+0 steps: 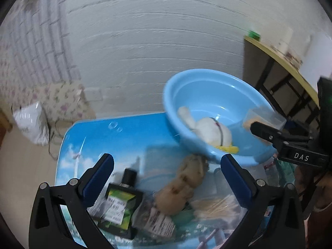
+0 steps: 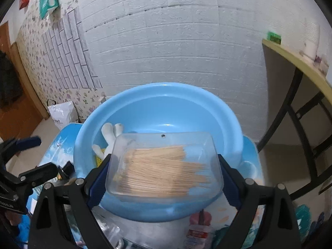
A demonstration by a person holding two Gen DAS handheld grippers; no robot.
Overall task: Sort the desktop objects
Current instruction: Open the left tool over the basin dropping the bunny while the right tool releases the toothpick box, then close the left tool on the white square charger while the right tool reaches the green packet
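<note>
Sorting looks partly done — a white plush toy [image 2: 110, 137] already lies in the blue basin [image 2: 157, 108]. The right hand-held gripper [image 2: 164, 178] clamps a clear toothpick box [image 2: 164, 166] just ahead, over the basin's near rim, sticks running crosswise between its fingers. The left hand-held gripper [image 1: 166, 176] gapes wide, empty, above a green bottle [image 1: 121, 205] and brown plush [image 1: 184, 184] — both unsorted on the surface [image 1: 132, 132].

A basin [image 1: 209, 95] is sitting on the counter [image 1: 132, 132] with a plush toy [image 1: 209, 130] lying in it. Before the basin, a bottle [image 1: 120, 203] is lying left of another plush [image 1: 184, 184], toothpicks [image 1: 215, 205] to its right.
</note>
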